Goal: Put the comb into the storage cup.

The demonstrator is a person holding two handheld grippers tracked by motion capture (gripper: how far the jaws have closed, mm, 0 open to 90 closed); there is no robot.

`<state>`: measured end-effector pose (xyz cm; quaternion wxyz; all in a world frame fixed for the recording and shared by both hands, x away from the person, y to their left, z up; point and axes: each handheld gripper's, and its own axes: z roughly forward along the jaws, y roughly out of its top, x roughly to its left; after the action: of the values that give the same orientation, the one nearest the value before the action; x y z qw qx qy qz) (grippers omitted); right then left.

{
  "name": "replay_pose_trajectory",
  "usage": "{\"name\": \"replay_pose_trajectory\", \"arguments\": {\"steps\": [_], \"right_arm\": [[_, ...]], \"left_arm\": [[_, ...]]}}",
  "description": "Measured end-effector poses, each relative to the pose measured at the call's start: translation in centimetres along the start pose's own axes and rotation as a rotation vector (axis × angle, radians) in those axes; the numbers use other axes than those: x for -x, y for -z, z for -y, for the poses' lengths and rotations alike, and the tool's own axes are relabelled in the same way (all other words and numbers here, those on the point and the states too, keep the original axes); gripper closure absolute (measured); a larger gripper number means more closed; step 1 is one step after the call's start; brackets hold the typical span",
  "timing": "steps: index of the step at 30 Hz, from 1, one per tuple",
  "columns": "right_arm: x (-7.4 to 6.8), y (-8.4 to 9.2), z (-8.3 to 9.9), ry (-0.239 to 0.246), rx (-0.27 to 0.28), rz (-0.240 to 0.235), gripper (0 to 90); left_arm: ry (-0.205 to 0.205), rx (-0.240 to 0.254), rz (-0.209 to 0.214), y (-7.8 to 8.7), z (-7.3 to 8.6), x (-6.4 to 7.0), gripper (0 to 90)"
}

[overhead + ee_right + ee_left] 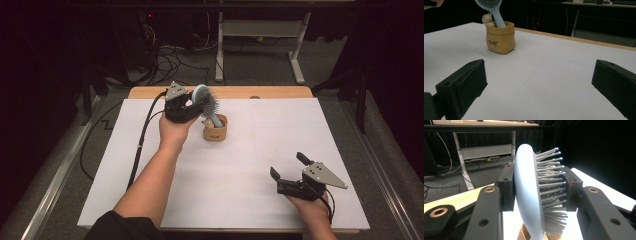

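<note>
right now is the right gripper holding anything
No, the right gripper has its jaws wide apart over the bare white table, nothing between them.

Bright white tabletop [280, 145], dark surroundings; soft shadows, near tongs slightly blurred

White sheet [240, 165] over wooden table [280, 92]; desk frame [260, 35], cables [172, 57] behind

Each matte black two-jaw tool, left [196, 106] and right [289, 168], carries a grey three-cornered plate with small screw holes; brass-ringed pivots show, a black cable trails, and a dark sleeve [120, 227] covers the left upper arm.
</note>
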<state>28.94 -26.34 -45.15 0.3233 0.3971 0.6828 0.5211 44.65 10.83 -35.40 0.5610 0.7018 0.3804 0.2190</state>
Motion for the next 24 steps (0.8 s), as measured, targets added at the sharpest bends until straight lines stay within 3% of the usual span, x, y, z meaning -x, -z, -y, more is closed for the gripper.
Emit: {"name": "replay_pose_trajectory", "arguments": {"steps": [18,24], "right_arm": [[-0.04,-0.04,0.04,0.002,-0.002,-0.001,0.5],[-0.04,-0.05,0.04,0.002,-0.002,-0.002,0.5]], "left_arm": [[0.012,-0.02,-0.013,-0.17,0.06,-0.54,43.3],[-0.004,-0.03,-0.02,-0.24,0.11,-0.69,37.5]]}}
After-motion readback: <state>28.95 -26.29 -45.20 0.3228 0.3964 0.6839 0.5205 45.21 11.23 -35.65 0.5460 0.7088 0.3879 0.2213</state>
